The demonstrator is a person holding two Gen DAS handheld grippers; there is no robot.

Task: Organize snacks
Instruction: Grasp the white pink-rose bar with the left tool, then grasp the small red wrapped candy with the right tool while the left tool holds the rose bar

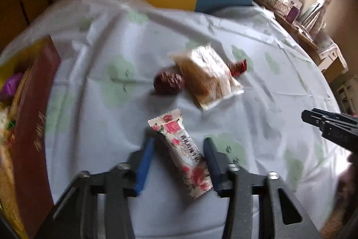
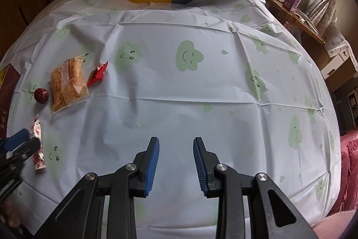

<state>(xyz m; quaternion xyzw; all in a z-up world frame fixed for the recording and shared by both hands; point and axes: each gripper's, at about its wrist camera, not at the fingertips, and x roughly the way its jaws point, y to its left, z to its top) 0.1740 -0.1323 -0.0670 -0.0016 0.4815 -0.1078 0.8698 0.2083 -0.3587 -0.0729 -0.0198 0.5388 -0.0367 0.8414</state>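
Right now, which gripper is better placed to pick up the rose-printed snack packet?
Left. The left gripper has its open jaws on either side of the rose-printed packet. The right gripper is open over bare tablecloth, away from every snack.

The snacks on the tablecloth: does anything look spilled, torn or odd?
Nothing looks spilled or torn. The rose-print packet lies between the open left gripper fingers. The date, the clear cracker bag and the red candy lie loose, not in the red box. The tablecloth is only creased.
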